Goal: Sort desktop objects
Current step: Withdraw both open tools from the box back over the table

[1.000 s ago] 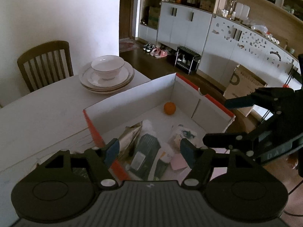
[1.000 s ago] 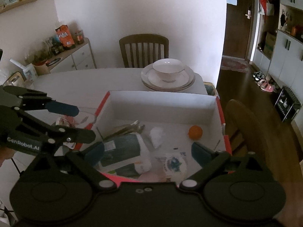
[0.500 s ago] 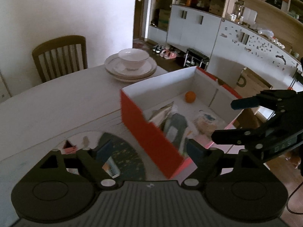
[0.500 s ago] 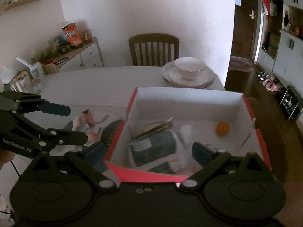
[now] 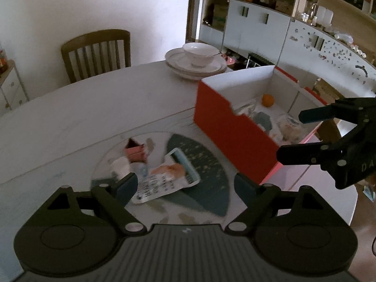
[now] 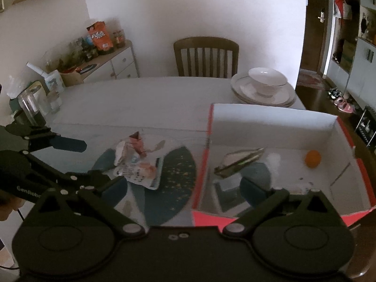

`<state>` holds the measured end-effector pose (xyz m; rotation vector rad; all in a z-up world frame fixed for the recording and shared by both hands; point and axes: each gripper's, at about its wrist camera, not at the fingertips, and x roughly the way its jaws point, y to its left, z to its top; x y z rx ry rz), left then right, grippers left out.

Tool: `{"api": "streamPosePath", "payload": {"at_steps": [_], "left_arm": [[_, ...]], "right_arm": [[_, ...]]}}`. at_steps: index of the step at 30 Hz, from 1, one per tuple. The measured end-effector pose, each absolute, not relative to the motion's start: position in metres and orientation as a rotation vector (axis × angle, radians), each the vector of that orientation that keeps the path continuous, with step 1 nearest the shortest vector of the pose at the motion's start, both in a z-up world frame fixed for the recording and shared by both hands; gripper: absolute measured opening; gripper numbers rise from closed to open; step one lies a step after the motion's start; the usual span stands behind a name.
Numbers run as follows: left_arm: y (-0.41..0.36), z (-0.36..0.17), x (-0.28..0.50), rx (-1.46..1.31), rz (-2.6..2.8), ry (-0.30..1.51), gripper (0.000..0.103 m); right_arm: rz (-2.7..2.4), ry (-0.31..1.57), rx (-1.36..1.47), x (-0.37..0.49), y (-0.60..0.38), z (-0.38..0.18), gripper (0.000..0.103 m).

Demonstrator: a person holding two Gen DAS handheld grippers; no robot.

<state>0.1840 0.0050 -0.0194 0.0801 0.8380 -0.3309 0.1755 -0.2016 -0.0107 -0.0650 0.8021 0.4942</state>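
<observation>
I count one box (image 6: 270, 119) at my two o'clock, one orange (image 6: 312, 158) inside it, one bowl (image 6: 267, 77) at one o'clock, one chair (image 6: 206, 55) at twelve.

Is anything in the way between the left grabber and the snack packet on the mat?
Nothing visible is. The left gripper hangs open above the mat, with the snack packet showing in the gap between its jaws. The red box stands off to the side.
</observation>
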Motion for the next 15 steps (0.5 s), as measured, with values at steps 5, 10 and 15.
{"api": "streamPosePath", "payload": {"at_steps": [5, 10, 15], "left_arm": [[0.030, -0.027, 0.182, 0.063, -0.319, 0.851, 0.089], [0.047, -0.035, 0.181, 0.082, -0.311, 0.857, 0.089], [0.062, -0.045, 0.182, 0.098, -0.303, 0.866, 0.089]], "right_arm": [[0.500, 0.812, -0.071, 0.178, -0.178, -0.015, 0.102], [0.497, 0.819, -0.069, 0.182, -0.158, -0.019, 0.102], [0.497, 0.827, -0.075, 0.187, -0.138, -0.028, 0.102]]}}
